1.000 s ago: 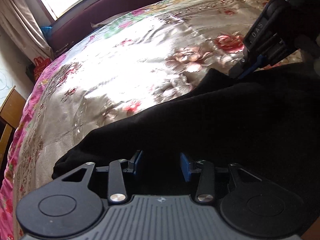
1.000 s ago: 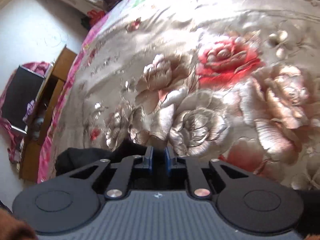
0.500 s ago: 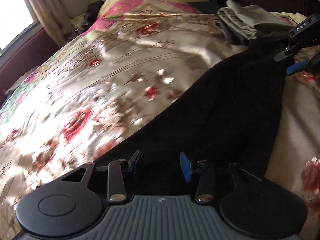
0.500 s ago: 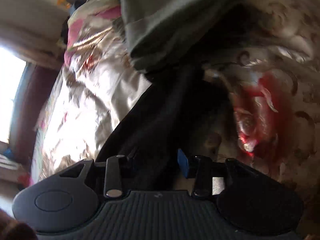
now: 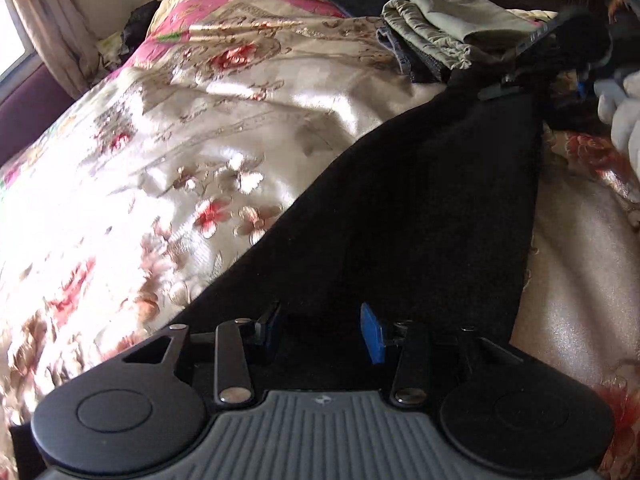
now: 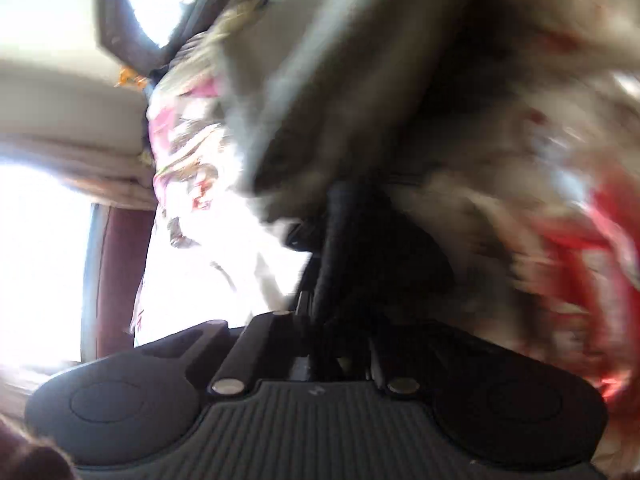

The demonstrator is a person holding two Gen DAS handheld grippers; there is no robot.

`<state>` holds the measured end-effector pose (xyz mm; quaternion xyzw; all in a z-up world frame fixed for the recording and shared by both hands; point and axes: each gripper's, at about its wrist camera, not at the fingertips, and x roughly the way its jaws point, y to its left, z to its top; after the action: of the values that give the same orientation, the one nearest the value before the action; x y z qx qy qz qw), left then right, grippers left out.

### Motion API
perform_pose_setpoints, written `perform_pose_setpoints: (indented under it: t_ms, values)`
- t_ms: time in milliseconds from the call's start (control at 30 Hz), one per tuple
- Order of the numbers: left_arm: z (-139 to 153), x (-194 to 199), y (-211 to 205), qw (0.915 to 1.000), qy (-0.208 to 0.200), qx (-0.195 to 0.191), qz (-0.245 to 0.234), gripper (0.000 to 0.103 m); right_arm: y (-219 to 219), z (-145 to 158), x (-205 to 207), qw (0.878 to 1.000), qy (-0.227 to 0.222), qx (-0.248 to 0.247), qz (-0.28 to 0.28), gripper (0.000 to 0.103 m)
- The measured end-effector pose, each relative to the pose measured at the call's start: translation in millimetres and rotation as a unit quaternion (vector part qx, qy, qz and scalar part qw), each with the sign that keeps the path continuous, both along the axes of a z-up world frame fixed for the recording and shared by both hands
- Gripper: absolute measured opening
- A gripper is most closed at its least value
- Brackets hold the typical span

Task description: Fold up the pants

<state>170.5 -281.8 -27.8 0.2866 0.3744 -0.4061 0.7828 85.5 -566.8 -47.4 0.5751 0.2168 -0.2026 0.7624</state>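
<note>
The black pants (image 5: 420,220) stretch as a long band across the floral bedspread (image 5: 180,140), from the bottom of the left wrist view to its upper right. My left gripper (image 5: 320,328) holds their near end, jaws part-way apart with bunched black cloth between the blue pads. My right gripper (image 5: 516,80) is at the far end, beside the clothes pile. In the blurred right wrist view its jaws are closing, and the right gripper (image 6: 324,312) pinches a dark edge of the pants (image 6: 380,264) between nearly touching fingers.
A pile of folded olive and beige clothes (image 5: 440,28) lies by the dark headboard, just beyond the pants' far end, and fills the top of the right wrist view as a grey-green pile (image 6: 320,80). White cloth (image 5: 624,112) sits at the right edge. A curtain (image 5: 60,40) hangs at the left.
Both views swung from the window side toward the headboard. The right gripper let go, opened over the pants' far end, then closed on it. The pants now stretch between the grippers.
</note>
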Motion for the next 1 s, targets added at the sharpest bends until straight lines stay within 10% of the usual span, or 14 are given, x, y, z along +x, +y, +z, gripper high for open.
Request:
perform_pose_setpoints:
  t_ms: [133, 367, 567, 833, 1000]
  values:
    - [1, 1, 13, 0.9996, 0.005, -0.021, 0.018, 0.057, 44, 66, 35, 0.990, -0.002, -0.101, 0.100, 0.009]
    - [24, 11, 102, 0.9901, -0.005, -0.053, 0.130, 0.057, 195, 138, 121, 0.929, -0.050, -0.194, 0.310, 0.009]
    - [35, 17, 228, 0.9641, -0.036, -0.037, 0.260, 0.057, 368, 123, 175, 0.843, -0.059, -0.233, 0.482, 0.009]
    - [25, 6, 377, 0.9201, -0.039, -0.018, 0.389, 0.057, 519, 84, 192, 0.793, -0.033, -0.234, 0.562, 0.009]
    - [20, 0, 425, 0.9006, -0.033, -0.031, 0.432, 0.057, 594, 99, 184, 0.738, -0.060, -0.283, 0.610, 0.009]
